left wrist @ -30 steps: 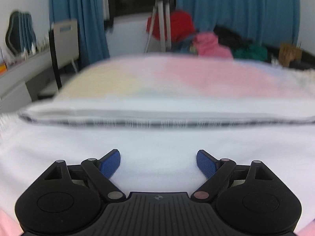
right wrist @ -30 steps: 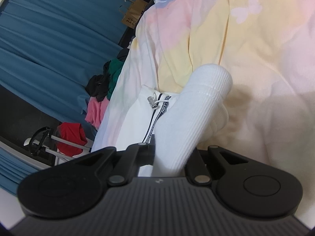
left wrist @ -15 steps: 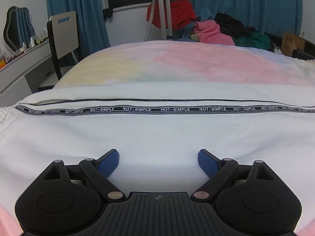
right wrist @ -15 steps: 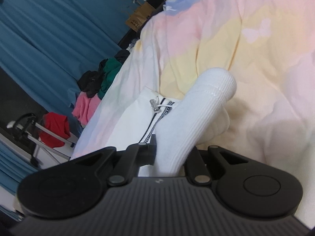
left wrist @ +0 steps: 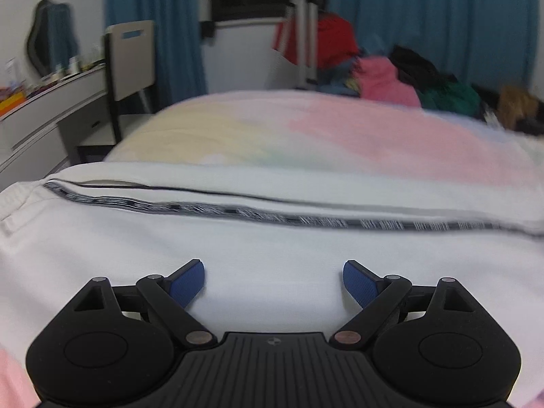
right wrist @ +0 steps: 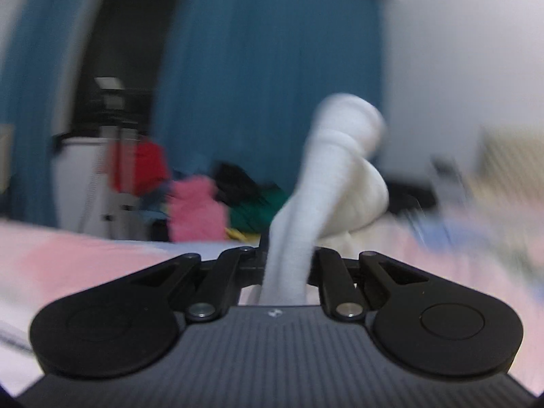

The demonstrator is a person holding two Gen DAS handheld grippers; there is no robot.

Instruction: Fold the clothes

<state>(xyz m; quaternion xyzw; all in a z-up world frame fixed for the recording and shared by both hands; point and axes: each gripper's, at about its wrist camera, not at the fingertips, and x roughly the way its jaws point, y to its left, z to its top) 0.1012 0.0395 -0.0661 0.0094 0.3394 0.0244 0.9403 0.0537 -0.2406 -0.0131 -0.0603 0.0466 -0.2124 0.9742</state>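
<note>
Your white garment (left wrist: 272, 238) lies spread across the bed (left wrist: 340, 129), its black-and-white printed stripe (left wrist: 306, 219) running side to side. Your left claw (left wrist: 273, 280) sits just above the cloth with its blue pads (left wrist: 187, 282) wide apart, gripping nothing. Your right claw (right wrist: 289, 268) is clamped on a ribbed white cuff (right wrist: 323, 187), probably part of that garment, though blur hides the link. Behind, a clothes pile (left wrist: 384, 78) fronts blue curtains (left wrist: 425, 17).

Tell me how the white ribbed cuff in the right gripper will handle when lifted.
The white ribbed cuff looks soft: it bends and bunches above the right gripper, so it will probably flop. Its knit texture likely grips, and it seems light.
</note>
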